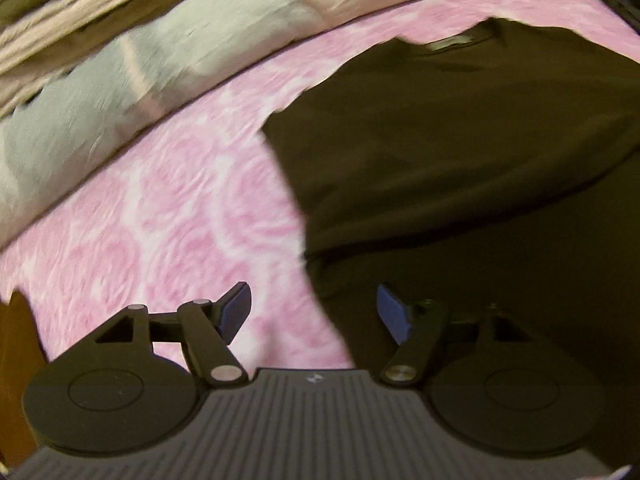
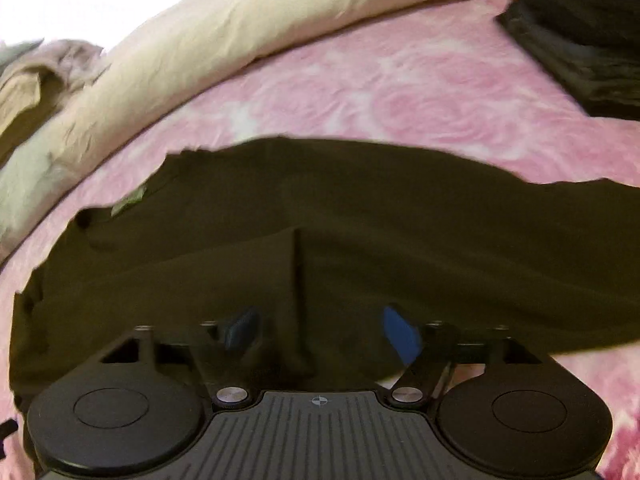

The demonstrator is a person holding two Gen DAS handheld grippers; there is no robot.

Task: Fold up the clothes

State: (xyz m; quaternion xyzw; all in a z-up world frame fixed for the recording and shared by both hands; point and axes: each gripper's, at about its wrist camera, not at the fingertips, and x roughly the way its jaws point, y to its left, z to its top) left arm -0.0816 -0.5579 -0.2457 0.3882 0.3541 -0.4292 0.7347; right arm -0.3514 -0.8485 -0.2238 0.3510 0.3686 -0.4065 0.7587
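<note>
- A dark shirt point(image 1: 460, 152) lay spread on the pink bedspread point(image 1: 160, 208), filling the right of the left wrist frame, collar label at upper right.
- One crease ran through its middle in the right wrist view; no finished fold showed.
- A dark folded pile point(image 2: 580, 40) sat upper right.
- The left hand-held gripper point(image 1: 314, 312) and right hand-held gripper point(image 2: 320, 332) both gaped wide, holding nothing.

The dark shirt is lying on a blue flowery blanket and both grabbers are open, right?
Not quite. The blanket is pink with a rose pattern, not blue; both wrist views show it. The rest holds: the dark shirt lies on it, and the left gripper and right gripper are both open.
</note>
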